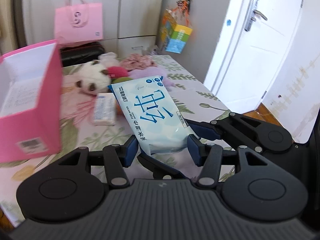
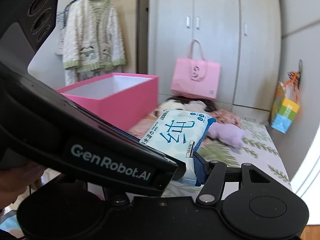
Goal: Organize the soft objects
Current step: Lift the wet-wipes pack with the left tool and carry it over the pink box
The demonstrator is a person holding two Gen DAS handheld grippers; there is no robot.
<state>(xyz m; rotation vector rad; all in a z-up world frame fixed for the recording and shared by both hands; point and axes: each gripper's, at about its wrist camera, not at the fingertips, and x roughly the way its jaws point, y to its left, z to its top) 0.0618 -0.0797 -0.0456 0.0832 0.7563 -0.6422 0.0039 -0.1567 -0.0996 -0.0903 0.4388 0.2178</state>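
Note:
A pale blue pack of wet wipes (image 1: pixel 152 114) is lifted above the floral cover (image 1: pixel 202 94), tilted away from me. My left gripper (image 1: pixel 162 149) is shut on its near end, one blue pad on each side. My right gripper (image 2: pixel 188 170) is shut on the same pack (image 2: pixel 176 132) from the right; its right pad (image 2: pixel 200 168) presses the pack's edge, and the left gripper's body hides its other finger. An open pink box (image 1: pixel 30 100) stands to the left. Behind lie a panda plush (image 1: pixel 92 78), a small tissue packet (image 1: pixel 105 110) and a purple plush (image 2: pixel 226 134).
A pink paper bag (image 1: pixel 79 24) and a black case (image 1: pixel 82 52) stand against the wardrobe at the back. A pink floral cloth (image 1: pixel 138 61) lies near them. A colourful carton (image 1: pixel 177 36) hangs on the wall, and a white door (image 1: pixel 250 40) is at the right.

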